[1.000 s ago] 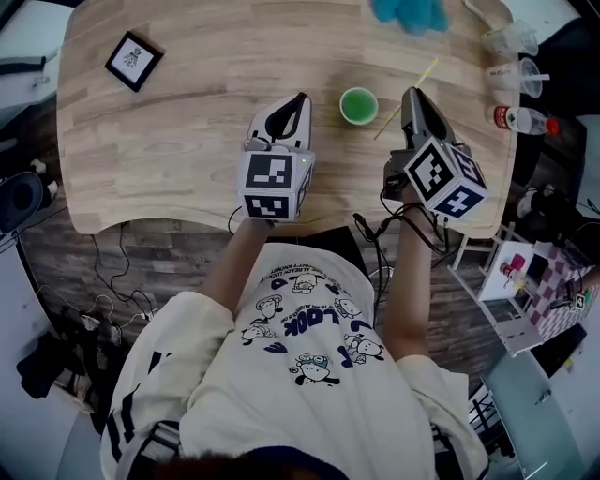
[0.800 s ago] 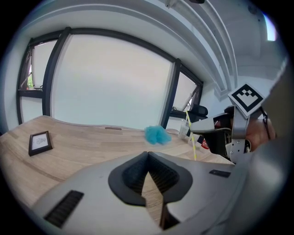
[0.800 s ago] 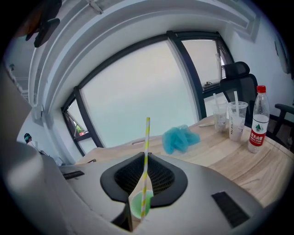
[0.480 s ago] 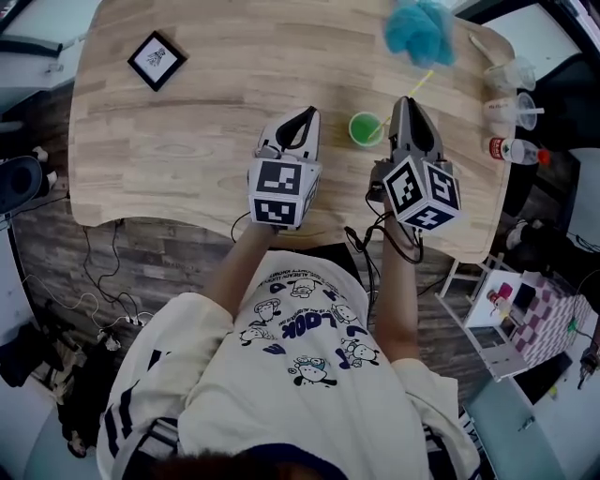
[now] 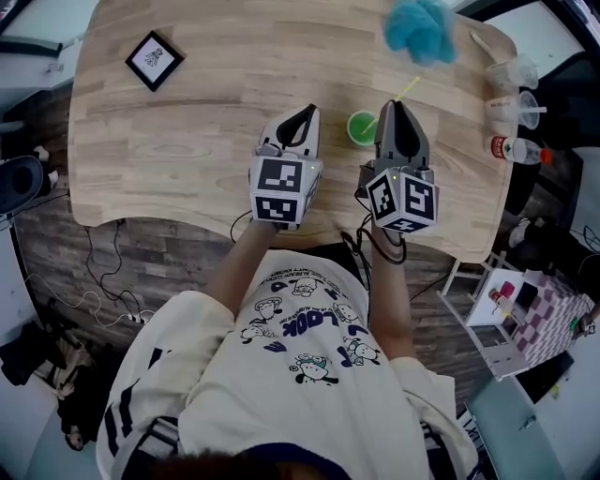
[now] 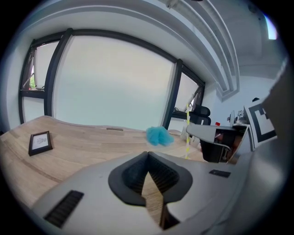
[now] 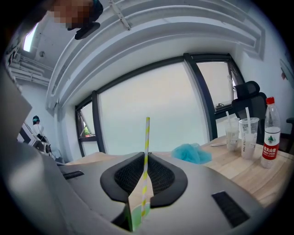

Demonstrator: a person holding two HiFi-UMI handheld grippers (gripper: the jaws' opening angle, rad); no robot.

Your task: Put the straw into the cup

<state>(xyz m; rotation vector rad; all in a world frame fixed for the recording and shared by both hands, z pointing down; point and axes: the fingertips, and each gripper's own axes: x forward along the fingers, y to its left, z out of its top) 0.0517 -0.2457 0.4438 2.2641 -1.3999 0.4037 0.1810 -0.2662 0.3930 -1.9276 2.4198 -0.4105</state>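
Note:
A small green cup (image 5: 361,128) stands on the wooden table (image 5: 187,141), between my two grippers. My right gripper (image 5: 395,106) is just right of the cup and shut on a yellow-and-white striped straw (image 5: 404,90). The straw slants from beyond the jaws down toward the cup's rim. In the right gripper view the straw (image 7: 146,151) stands upright between the jaws of the right gripper (image 7: 145,158), with the green cup (image 7: 136,215) right below it. My left gripper (image 5: 304,116), left of the cup, is shut with nothing in it. Its jaws meet in the left gripper view (image 6: 148,158).
A blue fluffy ball (image 5: 418,28) lies at the table's far edge. A small framed picture (image 5: 155,59) sits at the far left. Two clear plastic cups (image 5: 511,80) and a red-capped bottle (image 5: 516,148) stand along the right edge.
My right gripper has moved left with the straw, from right of the cup to close against it. The straw's lower end now reaches the cup's rim. The left gripper has hardly moved.

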